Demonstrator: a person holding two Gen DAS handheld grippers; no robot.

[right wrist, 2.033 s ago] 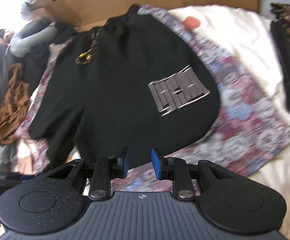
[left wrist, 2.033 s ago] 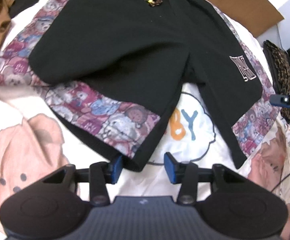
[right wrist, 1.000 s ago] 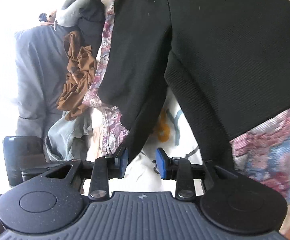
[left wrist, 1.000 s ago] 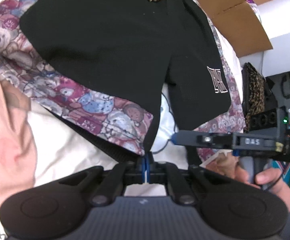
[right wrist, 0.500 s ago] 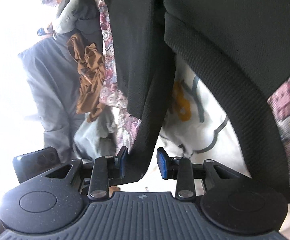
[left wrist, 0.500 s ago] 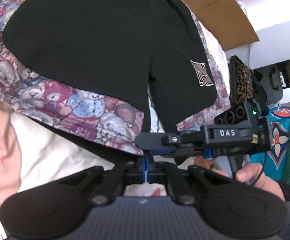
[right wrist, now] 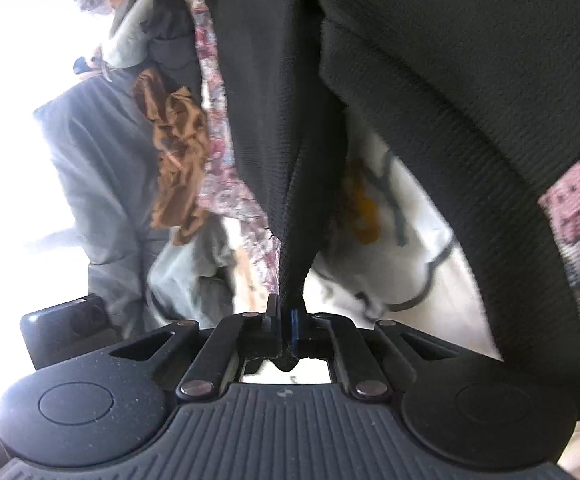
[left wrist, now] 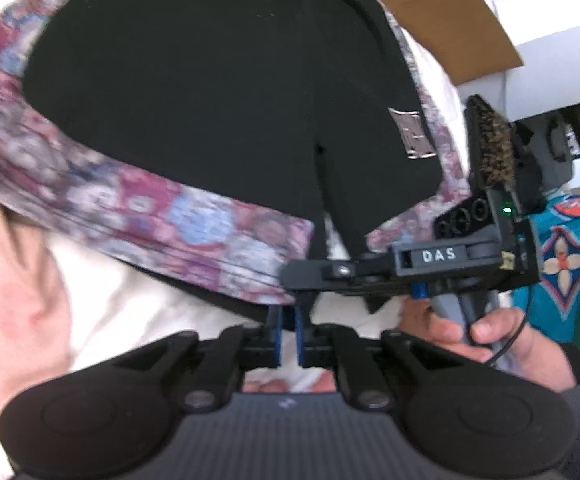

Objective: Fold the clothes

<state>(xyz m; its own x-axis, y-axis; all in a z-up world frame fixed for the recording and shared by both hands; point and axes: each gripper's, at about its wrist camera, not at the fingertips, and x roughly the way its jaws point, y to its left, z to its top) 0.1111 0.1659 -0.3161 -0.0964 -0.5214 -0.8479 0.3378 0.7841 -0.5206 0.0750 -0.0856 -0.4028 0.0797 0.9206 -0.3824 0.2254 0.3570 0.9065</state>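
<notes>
Black shorts (left wrist: 210,92) with a drawstring and a grey logo lie spread over a bear-print cloth (left wrist: 150,216). My left gripper (left wrist: 288,316) sits at the hem corner of the near leg. Its jaws are opening, and the blue pads (left wrist: 277,336) stand a narrow gap apart without pressing on the cloth. My right gripper (left wrist: 291,276) reaches in from the right, held by a hand (left wrist: 489,332), and meets that same corner. In the right wrist view, the right gripper (right wrist: 286,314) is shut on the hem of the black shorts (right wrist: 274,140), which stretches up from its pads.
A white cloth with orange and blue letters (right wrist: 389,232) lies under the shorts. A pink cloth (left wrist: 10,280) is at the left and a cardboard box (left wrist: 449,12) at the back. A leopard-print item (left wrist: 489,140), a brown garment (right wrist: 178,152) and grey clothing (right wrist: 98,168) surround the work area.
The right gripper moved in beside the left one and closed on the shorts' hem corner. The left pads, shut on that hem before, have parted slightly.
</notes>
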